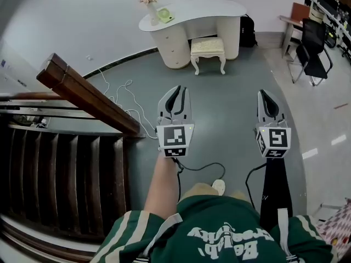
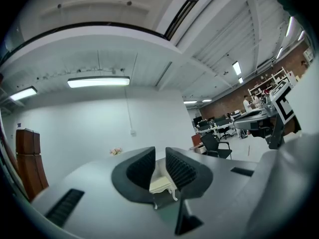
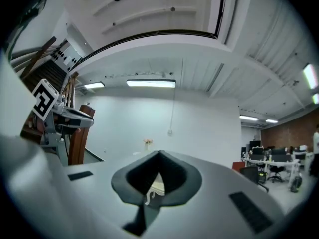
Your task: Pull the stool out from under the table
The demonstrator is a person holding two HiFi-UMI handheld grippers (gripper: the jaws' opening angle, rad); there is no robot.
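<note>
Currently left gripper jaws narrowly apart, empty; right gripper jaws together, empty; stool partly under table, well ahead.

L gripper held out fwd, jaws slightly apart w/ nothing gripped. R gripper alongside to its right, well apart from it, jaw tips touching. L forearm bare; R forearm in black sleeve.

The stool seems partly hidden beneath the table.
</note>
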